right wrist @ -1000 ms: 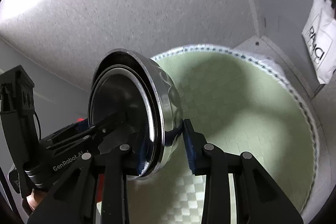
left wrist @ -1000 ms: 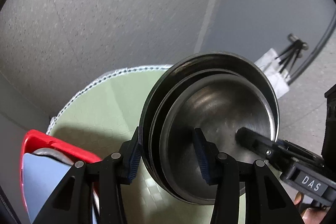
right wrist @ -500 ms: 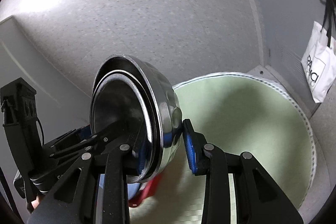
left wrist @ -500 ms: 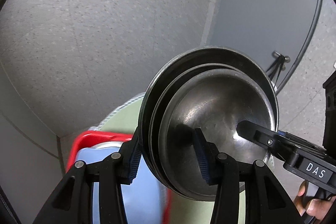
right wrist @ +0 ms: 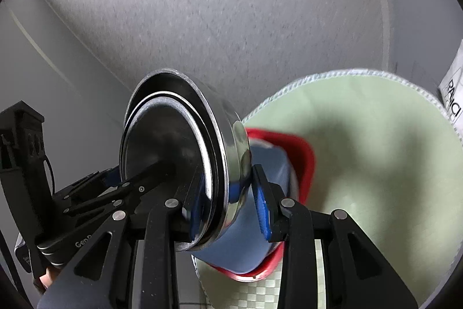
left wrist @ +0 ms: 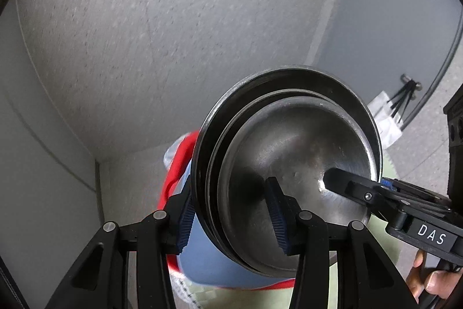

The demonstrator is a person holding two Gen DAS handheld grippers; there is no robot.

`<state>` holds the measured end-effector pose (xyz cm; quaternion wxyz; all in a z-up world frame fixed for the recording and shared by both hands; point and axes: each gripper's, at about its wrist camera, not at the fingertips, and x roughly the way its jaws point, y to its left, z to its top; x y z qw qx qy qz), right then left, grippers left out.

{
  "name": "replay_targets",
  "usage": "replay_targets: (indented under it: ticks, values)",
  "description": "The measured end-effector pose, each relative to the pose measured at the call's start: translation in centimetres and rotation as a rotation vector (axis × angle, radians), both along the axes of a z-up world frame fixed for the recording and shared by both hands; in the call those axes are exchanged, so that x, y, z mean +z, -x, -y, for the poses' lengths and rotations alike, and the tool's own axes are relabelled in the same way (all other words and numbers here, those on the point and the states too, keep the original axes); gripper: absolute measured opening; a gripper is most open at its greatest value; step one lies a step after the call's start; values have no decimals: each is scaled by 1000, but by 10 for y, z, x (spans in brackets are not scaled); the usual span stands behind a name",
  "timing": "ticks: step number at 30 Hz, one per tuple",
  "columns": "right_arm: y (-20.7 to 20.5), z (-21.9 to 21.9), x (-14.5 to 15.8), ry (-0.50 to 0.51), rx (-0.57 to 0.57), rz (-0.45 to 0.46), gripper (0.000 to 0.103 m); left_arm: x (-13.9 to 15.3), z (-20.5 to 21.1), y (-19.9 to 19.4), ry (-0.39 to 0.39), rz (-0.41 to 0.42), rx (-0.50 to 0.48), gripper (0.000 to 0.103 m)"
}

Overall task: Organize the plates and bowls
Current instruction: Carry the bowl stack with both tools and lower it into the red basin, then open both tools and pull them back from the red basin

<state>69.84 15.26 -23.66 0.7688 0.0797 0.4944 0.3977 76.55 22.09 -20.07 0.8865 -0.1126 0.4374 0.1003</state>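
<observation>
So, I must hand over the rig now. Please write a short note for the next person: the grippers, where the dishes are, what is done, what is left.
Left gripper: shut on the rim of the stack of nested steel bowls, one finger inside, one outside.
Right gripper: shut on the opposite rim of the same stack.
Stack: held up in the air, tilted on its side, above the red tray with its blue inner part, which stands on the green cloth.
Done: bowls nested into one stack and lifted.
Left: set the stack down at its place, probably in the tray; release both grippers.
</observation>
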Motion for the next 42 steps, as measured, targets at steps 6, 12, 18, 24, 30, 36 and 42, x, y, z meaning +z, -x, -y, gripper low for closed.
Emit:
replay_targets:
  ticks: [6, 12, 18, 24, 30, 36, 42]
  values:
    - [3, -22, -39, 67, 33, -90, 31, -26, -9, 19, 26, -74, 9, 41]
    - [3, -32, -72, 133, 44, -162, 31, -46, -2, 13, 49, -137, 7, 41]
    - [6, -39, -83, 191, 46, -157, 31, -46, -4, -17, 73, -168, 5, 41]
    - [8, -41, -85, 211, 26, -119, 37, -55, -18, -49, 69, -159, 4, 41]
    - [19, -40, -78, 220, 37, -76, 47, -57, -17, -45, 62, -140, 15, 50]
    - [37, -19, -53, 189, 4, 19, 73, -34, -9, -13, 15, -67, 51, 66]
    - [73, 28, -18, 159, -49, 117, 74, 1, 29, 38, -56, 41, 73, 70]
